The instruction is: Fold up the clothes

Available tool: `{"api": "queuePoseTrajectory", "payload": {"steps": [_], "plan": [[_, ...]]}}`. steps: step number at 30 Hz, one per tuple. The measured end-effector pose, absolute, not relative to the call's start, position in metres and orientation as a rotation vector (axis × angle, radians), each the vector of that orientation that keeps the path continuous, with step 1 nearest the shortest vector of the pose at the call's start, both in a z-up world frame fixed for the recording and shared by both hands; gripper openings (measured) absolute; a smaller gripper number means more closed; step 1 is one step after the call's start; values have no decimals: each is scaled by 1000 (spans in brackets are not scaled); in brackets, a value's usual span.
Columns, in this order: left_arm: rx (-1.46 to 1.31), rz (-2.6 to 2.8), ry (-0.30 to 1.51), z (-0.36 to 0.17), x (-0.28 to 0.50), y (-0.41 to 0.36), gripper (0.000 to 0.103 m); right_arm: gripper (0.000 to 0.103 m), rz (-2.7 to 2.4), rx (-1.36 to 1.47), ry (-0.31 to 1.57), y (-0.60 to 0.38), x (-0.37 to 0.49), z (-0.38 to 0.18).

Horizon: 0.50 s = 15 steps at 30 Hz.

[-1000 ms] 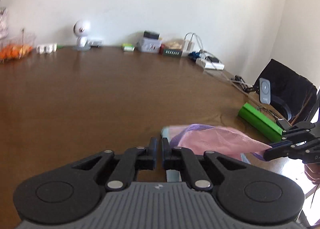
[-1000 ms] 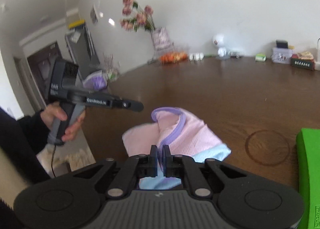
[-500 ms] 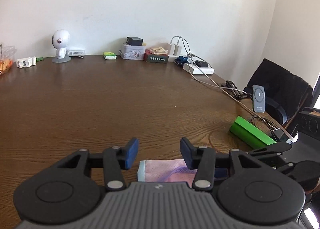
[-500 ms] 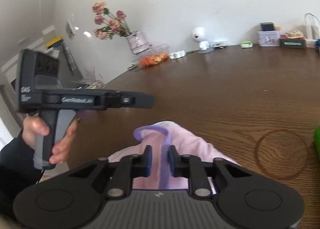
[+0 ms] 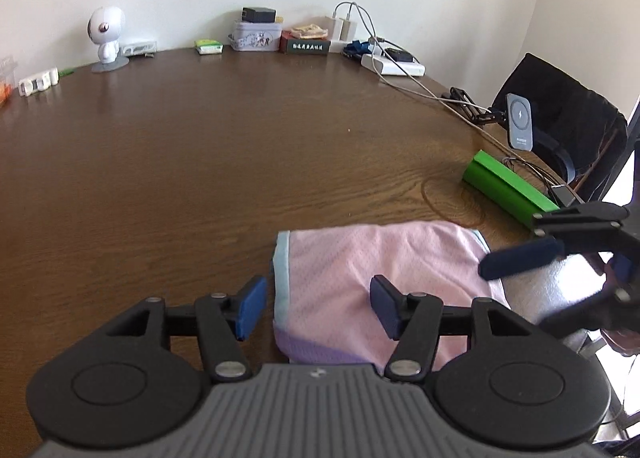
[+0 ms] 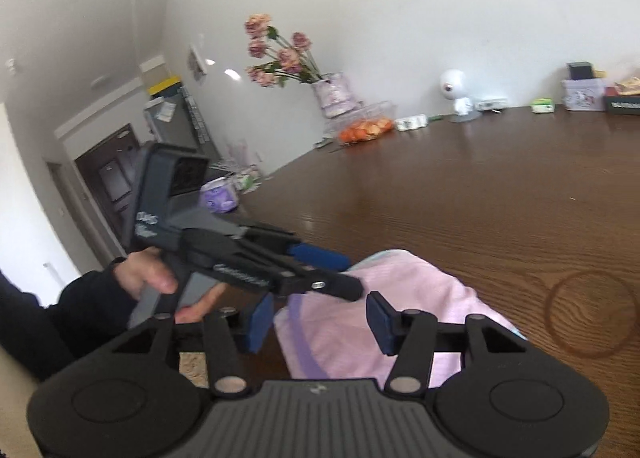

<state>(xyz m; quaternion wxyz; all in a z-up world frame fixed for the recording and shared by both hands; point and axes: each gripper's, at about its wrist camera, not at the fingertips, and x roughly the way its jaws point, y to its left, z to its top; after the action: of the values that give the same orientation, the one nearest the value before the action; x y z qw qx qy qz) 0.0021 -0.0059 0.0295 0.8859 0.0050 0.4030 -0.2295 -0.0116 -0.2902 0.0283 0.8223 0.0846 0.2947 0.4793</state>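
A folded pink garment (image 5: 380,270) with pale blue and purple trim lies flat at the near edge of the brown table (image 5: 200,161). It also shows in the right wrist view (image 6: 384,310). My left gripper (image 5: 318,308) is open and empty, its fingers spread over the garment's left edge. My right gripper (image 6: 320,322) is open and empty above the garment. In the left wrist view the right gripper (image 5: 552,270) hovers at the garment's right end. In the right wrist view the left gripper (image 6: 336,274) sits over the garment's far left.
A green box (image 5: 508,189) lies on the table right of the garment, with a phone stand (image 5: 519,121) and cables behind. A white robot figure (image 5: 105,37), tins and chargers line the far wall. A flower vase (image 6: 336,93) and oranges (image 6: 366,127) stand far left.
Both grippers let go of the garment and opened wide. The garment, held up a second ago, now lies folded flat on the table.
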Motion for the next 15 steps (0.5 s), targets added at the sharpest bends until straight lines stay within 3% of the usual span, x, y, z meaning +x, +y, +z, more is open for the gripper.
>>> {"api": "queuePoseTrajectory", "payload": {"steps": [4, 9, 12, 14, 15], "plan": [[-15, -435, 849, 25, -14, 7, 58, 48, 981, 73, 701, -286, -22, 11], [-37, -458, 721, 59, -8, -2, 61, 54, 955, 165, 540, -291, -22, 31], [-16, -506, 738, 52, 23, -25, 62, 53, 846, 150, 590, -276, 5, 30], [16, -486, 829, 36, 39, -39, 48, 53, 781, 59, 688, -266, 14, 20], [27, -491, 860, 29, 41, -42, 46, 53, 758, 15, 721, -263, 12, 14]]}}
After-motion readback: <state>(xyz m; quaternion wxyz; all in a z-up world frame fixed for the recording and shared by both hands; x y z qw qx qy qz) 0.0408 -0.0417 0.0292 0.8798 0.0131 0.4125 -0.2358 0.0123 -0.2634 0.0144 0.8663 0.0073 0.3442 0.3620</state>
